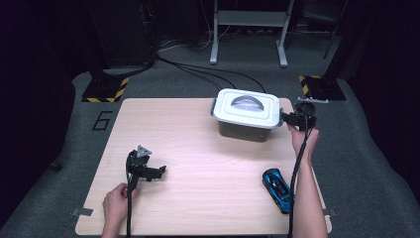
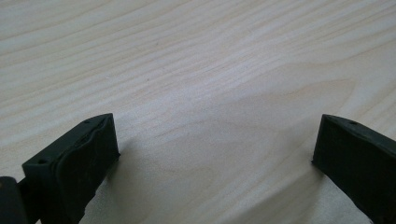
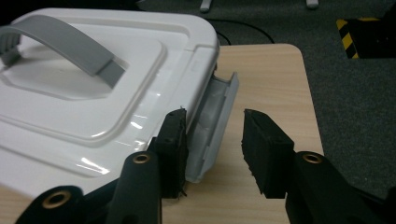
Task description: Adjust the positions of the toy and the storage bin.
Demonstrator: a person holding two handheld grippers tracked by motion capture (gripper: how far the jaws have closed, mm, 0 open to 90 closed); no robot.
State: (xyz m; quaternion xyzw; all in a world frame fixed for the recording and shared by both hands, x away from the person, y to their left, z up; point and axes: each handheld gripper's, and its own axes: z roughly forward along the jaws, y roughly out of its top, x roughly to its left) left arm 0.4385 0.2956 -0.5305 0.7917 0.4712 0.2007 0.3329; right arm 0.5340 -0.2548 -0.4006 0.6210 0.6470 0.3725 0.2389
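Observation:
A storage box [image 1: 246,119] with a white lid [image 3: 93,88] and a grey carry handle [image 3: 65,44] stands at the table's back right. My right gripper [image 3: 212,149] is at the box's right end, open, its jaws straddling the grey side latch [image 3: 219,116], which is swung a little away from the box. The left jaw rests close against the latch; the right jaw stands apart from it. In the high view this right gripper [image 1: 285,118] touches the box's end. My left gripper [image 1: 159,171] sits low over bare wood at the front left, open and holding nothing, also seen as the left gripper [image 2: 215,154].
A blue toy car [image 1: 277,183] lies near the table's front right, beside the person's right forearm [image 1: 304,193]. The wooden table [image 1: 198,148] has its right edge just beyond the box. Cables and stand bases lie on the grey floor behind.

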